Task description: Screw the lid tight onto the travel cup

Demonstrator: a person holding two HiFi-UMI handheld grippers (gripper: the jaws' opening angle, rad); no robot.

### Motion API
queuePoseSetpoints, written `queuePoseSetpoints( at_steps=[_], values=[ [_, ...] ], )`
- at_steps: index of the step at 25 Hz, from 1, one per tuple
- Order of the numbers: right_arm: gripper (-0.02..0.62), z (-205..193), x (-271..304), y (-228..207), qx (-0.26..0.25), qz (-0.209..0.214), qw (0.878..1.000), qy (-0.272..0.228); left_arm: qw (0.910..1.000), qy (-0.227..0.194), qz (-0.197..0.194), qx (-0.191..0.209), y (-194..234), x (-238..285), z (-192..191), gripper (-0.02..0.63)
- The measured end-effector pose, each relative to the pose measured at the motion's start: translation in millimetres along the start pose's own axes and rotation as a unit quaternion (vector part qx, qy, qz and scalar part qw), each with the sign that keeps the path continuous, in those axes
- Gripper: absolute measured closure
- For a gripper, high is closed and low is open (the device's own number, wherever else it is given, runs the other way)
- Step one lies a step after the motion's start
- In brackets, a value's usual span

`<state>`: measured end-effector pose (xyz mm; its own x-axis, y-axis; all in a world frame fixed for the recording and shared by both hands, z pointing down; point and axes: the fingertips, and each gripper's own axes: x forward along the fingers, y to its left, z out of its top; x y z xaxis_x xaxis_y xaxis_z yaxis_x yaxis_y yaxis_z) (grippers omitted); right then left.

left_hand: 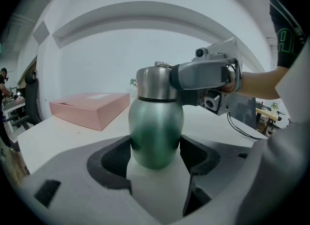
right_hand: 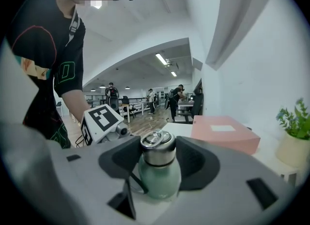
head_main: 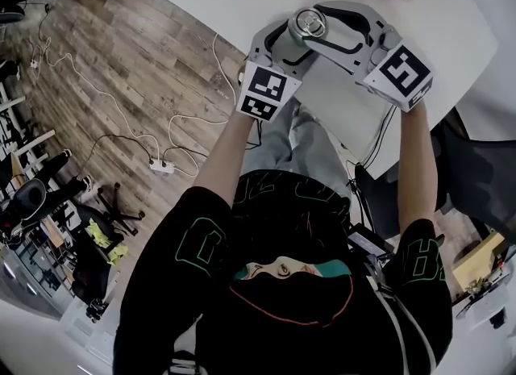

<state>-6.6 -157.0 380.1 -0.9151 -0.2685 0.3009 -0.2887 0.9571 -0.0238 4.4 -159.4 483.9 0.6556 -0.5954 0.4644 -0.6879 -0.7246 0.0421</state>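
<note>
Step in hand: the person is screwing the lid (right_hand: pixel 158 147) down, bracing the body with one hand and working the top with the other.
Left gripper (left_hand: pixel 156 154): its fingers (left_hand: pixel 109 163) are closing snugly on the green belly of the travel cup (left_hand: pixel 156 127) and holding it upright.
Right gripper (right_hand: pixel 158 158): its fingers (right_hand: pixel 196 163) are sitting partly open, pressing on both sides of the steel lid.
Where the cup is: it is standing between both grippers over the white worktop (head_main: pixel 451 35); whether its base is resting there I cannot tell.
Next move, as I judge it: the right hand is needing to roll about the cup's axis while the left is resisting, then regrip until the lid is binding.
Count: one travel cup, one lid, two grippers, one pink box (left_hand: pixel 92 107), one potted plant (right_hand: pixel 295 142).
</note>
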Motion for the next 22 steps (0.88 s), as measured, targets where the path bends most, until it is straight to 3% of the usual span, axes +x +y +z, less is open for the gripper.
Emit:
queuePoseSetpoints(
  at_steps=[7,16,19,22],
  values=[
    [0.362,0.8,0.8,-3.8,0.018,-0.128,0.991,-0.029,1.0,-0.001,0.002,0.003,1.2,-0.1,0.9,0.279],
    [0.362,-1.5,1.5,-6.6,0.053,-0.306,0.949,-0.059,1.0,-0.002,0.006,0.005,3.8,-0.2,-1.0,0.279],
    [0.362,-3.0,1.9,-6.0,0.055,-0.343,0.936,-0.062,1.0,-0.002,0.007,0.005,3.4,-0.8,-2.1,0.279],
    [0.36,-3.6,1.3,-5.5,0.059,-0.353,0.932,-0.055,1.0,-0.003,0.008,0.005,2.4,-0.8,-2.0,0.278]
  ],
)
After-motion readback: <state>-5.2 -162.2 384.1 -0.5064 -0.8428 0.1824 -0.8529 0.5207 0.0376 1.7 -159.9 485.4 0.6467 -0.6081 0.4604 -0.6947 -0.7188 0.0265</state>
